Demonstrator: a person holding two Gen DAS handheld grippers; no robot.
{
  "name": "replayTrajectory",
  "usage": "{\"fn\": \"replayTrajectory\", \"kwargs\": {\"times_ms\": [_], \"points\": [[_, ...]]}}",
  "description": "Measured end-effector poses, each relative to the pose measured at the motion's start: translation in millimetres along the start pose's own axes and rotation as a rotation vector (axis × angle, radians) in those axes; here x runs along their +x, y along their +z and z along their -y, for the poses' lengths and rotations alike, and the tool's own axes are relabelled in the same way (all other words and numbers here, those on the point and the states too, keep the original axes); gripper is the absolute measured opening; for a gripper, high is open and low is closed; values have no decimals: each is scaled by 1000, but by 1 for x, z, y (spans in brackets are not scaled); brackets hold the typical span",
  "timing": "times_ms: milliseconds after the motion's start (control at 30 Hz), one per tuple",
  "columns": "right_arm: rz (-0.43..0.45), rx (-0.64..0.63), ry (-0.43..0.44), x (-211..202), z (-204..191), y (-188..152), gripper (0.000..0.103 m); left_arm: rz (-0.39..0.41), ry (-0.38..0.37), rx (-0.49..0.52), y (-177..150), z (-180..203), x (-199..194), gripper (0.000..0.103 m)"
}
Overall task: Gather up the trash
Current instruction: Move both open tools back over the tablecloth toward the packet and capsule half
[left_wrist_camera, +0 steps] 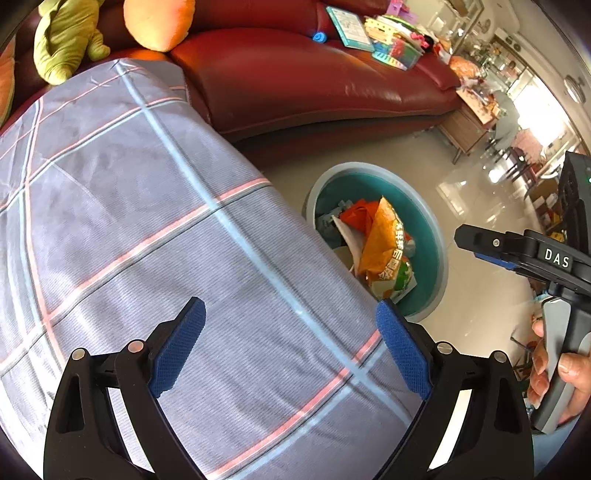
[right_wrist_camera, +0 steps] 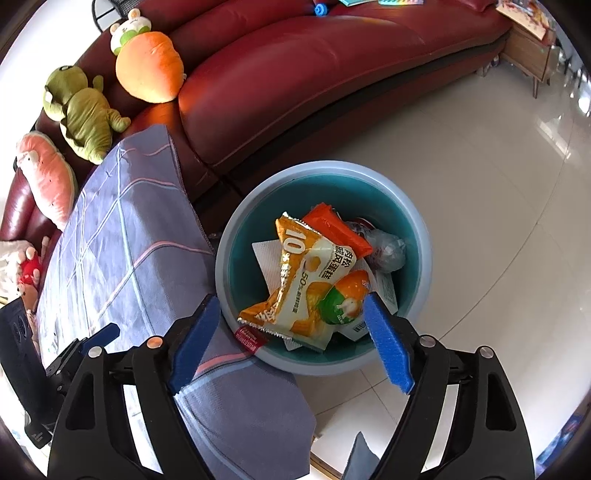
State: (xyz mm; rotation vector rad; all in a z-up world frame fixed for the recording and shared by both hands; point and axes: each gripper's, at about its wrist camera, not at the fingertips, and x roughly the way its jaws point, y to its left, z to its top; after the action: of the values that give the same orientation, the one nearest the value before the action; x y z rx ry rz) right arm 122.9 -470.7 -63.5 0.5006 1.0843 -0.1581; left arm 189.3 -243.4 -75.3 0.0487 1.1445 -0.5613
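A round blue trash bin (right_wrist_camera: 325,165) stands on the tile floor beside the cloth-covered table. Inside it lie an orange-and-white snack bag (right_wrist_camera: 306,280), an orange wrapper (right_wrist_camera: 332,225), a crumpled clear plastic (right_wrist_camera: 388,251) and paper. My right gripper (right_wrist_camera: 291,298) hangs open over the bin's near edge, its blue pads touching nothing, the snack bag below them. My left gripper (left_wrist_camera: 290,302) is open above the plaid cloth (left_wrist_camera: 147,221), nothing between its fingers. The left wrist view shows the bin (left_wrist_camera: 351,167) and snack bag (left_wrist_camera: 384,251) at right, with a hand (left_wrist_camera: 546,365) on the right gripper's handle.
A red leather sofa (right_wrist_camera: 314,74) curves behind the bin. Plush toys (right_wrist_camera: 81,110) sit on its left end, books and toy boxes (left_wrist_camera: 369,33) on its right. A wooden cabinet (left_wrist_camera: 465,129) stands farther right. Glossy floor tiles (right_wrist_camera: 480,184) lie to the bin's right.
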Motion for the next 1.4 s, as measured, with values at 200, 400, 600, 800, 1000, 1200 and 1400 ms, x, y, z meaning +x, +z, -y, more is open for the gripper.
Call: {"fn": "replayTrajectory", "kwargs": {"times_ms": [200, 400, 600, 800, 1000, 1200, 1400], "points": [[-10, -59, -28, -4, -30, -9, 81, 28, 8, -31, -11, -21, -21, 93], [-11, -112, -33, -8, -67, -21, 81, 64, 29, -78, -25, -51, -48, 93], [-38, -205, -25, -4, -120, -39, 81, 97, 58, -150, -47, -93, -79, 94], [-80, -318, 3, 6, -188, -60, 81, 146, 113, -245, -77, -148, -116, 97], [-117, -426, 20, 13, -251, -81, 81, 188, 167, -341, -107, -204, -152, 97], [-145, -526, 32, 18, -311, -102, 81, 224, 229, -446, -143, -260, -190, 97], [-173, -608, 46, 24, -362, -125, 81, 247, 275, -539, -176, -307, -220, 97]]}}
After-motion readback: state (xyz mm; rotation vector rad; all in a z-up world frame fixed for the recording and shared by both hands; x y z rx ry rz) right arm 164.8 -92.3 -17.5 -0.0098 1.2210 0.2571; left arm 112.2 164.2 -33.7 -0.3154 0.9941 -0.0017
